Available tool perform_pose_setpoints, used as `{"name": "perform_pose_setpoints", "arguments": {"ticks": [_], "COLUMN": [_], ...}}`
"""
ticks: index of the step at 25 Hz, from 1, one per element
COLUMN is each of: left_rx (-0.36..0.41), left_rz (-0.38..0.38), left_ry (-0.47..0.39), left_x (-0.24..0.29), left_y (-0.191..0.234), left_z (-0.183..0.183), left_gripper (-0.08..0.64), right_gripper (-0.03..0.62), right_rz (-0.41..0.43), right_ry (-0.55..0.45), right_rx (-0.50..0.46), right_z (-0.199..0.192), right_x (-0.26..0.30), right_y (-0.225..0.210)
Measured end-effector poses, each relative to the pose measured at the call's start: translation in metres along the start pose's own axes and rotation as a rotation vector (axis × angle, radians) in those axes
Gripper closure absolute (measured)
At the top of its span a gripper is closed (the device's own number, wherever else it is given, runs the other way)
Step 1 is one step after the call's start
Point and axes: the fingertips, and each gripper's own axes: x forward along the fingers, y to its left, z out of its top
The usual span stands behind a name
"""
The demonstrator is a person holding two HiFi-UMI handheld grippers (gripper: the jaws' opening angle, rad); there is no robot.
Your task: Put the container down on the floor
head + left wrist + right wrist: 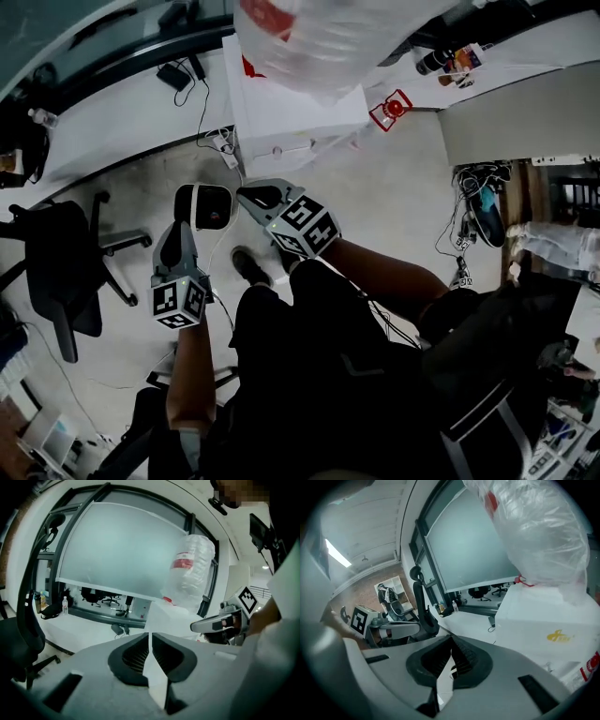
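Spilling past the head view's top edge, a clear bag [328,37] covers the top of the white box [286,117]. The box's contents are hidden, and I cannot tell whether the bag sits in it or on it. The box stands on the floor [394,216] at its edge, under the glass wall [122,550]. The left gripper [150,641] and right gripper [450,657] have their jaws drawn together on nothing, apart from the box.
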Motion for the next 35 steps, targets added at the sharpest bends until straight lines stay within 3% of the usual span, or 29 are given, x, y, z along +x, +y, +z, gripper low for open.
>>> {"name": "perform_pose_setpoints", "arguments": {"ticks": [4,11,17,27,35], "left_rx": [0.004,-0.041,-0.022,-0.022,0.032], "left_rz": [-0.043,-0.047,-0.067,-0.004,-0.023], "left_ry": [-0.066,-0.068,-0.041,-0.095,-0.114], "left_x": [-0.012,-0.026,-0.038,-0.057,-0.056], "left_y": [-0.028,-0.048,-0.068,-0.062,-0.075], "left_z": [0.035,0.069,0.081,0.117,0.141], "left_gripper": [0.542,0.548,0.549,0.549,0.549], "right_gripper": [0.588,0.588,0.588,0.588,0.588], "right_rz": [-0.003,-0.011,-0.027,-0.02,-0.018], "right_ry": [-0.045,-0.091,-0.123,-0.222,-0.246], "right_rx": [-0.009,-0.022,-0.041,-0.058,-0.092], "right_z": [0.028,0.059,0.077,0.123,0.143], "right_x": [-0.024,-0.05,-0.064,-0.087,-0.098], "right_y": [0.004,0.012,0.015,0.031,0.037]}}
